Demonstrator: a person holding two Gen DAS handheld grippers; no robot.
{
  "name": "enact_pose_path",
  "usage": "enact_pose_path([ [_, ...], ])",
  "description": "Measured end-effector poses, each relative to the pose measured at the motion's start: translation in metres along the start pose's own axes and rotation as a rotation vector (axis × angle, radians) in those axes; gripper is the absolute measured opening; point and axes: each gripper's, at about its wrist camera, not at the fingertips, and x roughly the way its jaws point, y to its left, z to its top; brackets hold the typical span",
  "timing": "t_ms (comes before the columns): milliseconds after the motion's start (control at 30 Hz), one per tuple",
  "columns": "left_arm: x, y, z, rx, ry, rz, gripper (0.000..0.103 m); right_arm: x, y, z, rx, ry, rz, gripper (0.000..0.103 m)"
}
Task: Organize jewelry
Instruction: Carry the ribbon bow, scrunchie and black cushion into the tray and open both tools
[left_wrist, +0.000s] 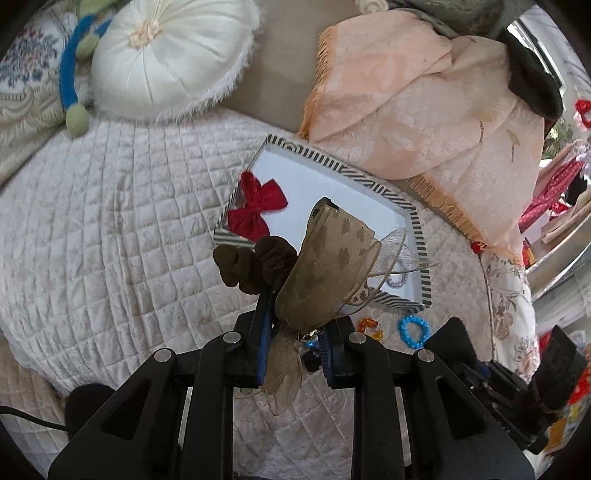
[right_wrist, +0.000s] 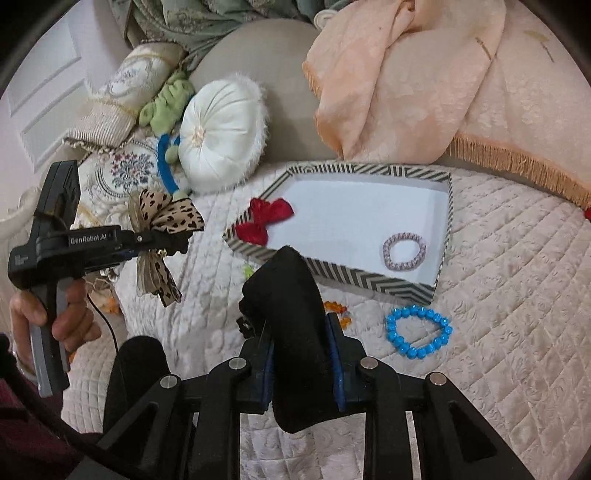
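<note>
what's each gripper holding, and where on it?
Left gripper: leopard-print bow, pinched at its knot. Right gripper: black fuzzy piece, clamped around its middle.

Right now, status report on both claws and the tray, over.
Left claw shut on leopard-print bow. Right claw shut on black fuzzy piece. Striped tray holds red bow, pink bracelet. Blue bracelet, orange beads outside it.

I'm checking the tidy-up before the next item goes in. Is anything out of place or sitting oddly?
Yes. The red bow lies over the striped box's left rim, half in and half out. The blue bead bracelet and orange beads lie on the quilt outside the box.
</note>
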Motion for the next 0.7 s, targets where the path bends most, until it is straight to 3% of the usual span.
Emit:
enact_pose_path([
  [700,0.006,-0.036,0.008,0.158,-0.078,0.122,0.021,-0.003,-0.006,0.016,0.079,-0.051,-0.021,0.023],
])
